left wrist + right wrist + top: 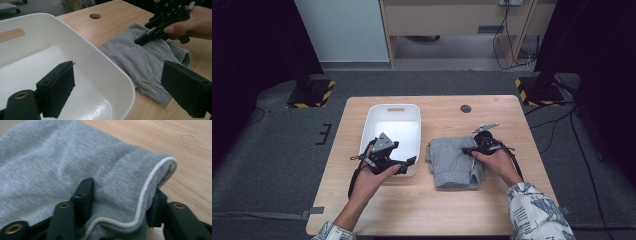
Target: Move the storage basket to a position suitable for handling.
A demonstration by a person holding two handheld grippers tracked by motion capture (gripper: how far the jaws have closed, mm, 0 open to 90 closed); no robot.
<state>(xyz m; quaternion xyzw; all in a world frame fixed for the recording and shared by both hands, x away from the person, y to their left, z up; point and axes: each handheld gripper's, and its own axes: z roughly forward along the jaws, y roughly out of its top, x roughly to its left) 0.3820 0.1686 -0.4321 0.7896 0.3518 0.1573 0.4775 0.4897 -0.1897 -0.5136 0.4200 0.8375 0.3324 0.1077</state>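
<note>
While the folded grey knit garment [453, 162] lies on the light wooden table [492, 210] just right of the white plastic bin [393, 114], the right gripper [468, 149] pinches its piped edge; the left gripper [408, 165] hangs wide open, empty, over the bin's rim.

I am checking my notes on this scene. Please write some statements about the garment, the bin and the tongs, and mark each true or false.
1. The grey sweatshirt lies on the table. True.
2. The white bin holds folded clothes. False: it is empty.
3. The right tongs pinch a fold of the sweatshirt. True.
4. The left tongs grip the bin's rim. False: they are open and hold nothing.
5. The sweatshirt is red. False: grey.
</note>
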